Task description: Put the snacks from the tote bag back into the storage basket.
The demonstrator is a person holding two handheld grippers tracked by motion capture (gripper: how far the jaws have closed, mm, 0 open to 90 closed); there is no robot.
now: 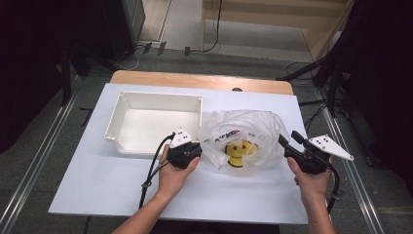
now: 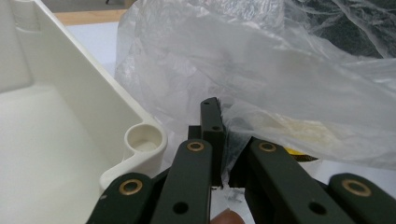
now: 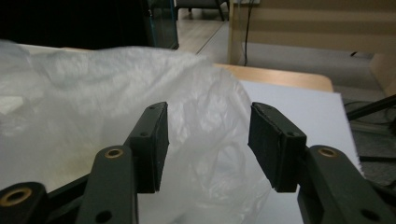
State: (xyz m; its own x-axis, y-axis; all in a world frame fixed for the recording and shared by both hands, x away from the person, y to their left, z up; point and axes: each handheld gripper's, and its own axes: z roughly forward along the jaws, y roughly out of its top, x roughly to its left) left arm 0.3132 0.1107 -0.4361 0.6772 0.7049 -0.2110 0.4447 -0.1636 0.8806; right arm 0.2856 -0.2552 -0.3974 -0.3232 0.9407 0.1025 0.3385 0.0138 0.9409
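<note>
The left gripper (image 1: 191, 152) is pinching the thin plastic bag (image 1: 243, 136) beside the white bin (image 1: 153, 122) on the desk (image 1: 97, 175); the right gripper (image 1: 291, 140) is waiting, fingers (image 3: 150, 140) spread. The film may tear or slip, spilling the yellow toy (image 1: 238, 151).

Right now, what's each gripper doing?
Left gripper: shut on the plastic bag, pinching its edge.
Right gripper: open, holding nothing, jaws at the bag's side.

high view overhead — gripper views share bag (image 1: 243, 131) close-up.
</note>
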